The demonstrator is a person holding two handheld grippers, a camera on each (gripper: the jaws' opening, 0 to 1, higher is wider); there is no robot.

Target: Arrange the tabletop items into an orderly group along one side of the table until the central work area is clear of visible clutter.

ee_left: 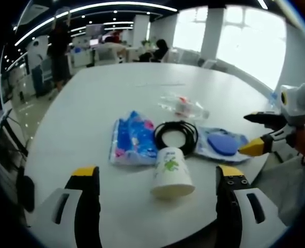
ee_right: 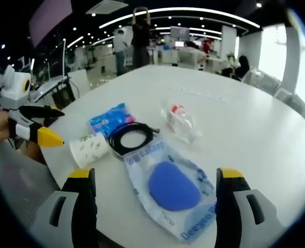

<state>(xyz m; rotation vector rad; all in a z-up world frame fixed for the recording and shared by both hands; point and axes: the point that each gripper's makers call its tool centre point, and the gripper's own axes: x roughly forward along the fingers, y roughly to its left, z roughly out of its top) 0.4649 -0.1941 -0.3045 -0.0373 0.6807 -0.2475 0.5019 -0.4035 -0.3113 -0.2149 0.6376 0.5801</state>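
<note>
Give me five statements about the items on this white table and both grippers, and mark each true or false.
1. The white paper cup with green print lies on its side. True.
2. The black coiled cable sits on top of the clear plastic bottle. False: they lie apart.
3. The left gripper is shut on the cup. False: it is open and holds nothing.
4. The clear pouch holding a blue oval pad lies between the right gripper's open jaws. True.
5. The blue printed tissue packet stands upright. False: it lies flat.

Left gripper (ee_left: 157, 178) sits low with jaws wide apart, a paper cup (ee_left: 171, 173) lying on its side between them on the white table (ee_left: 90, 103). Just beyond — blue packet (ee_left: 132, 138), black cable coil (ee_left: 176, 136), pouch (ee_left: 222, 143), clear plastic bottle (ee_left: 183, 106) — and the right gripper (ee_left: 261, 133) reaches in at the pouch's edge.
</note>
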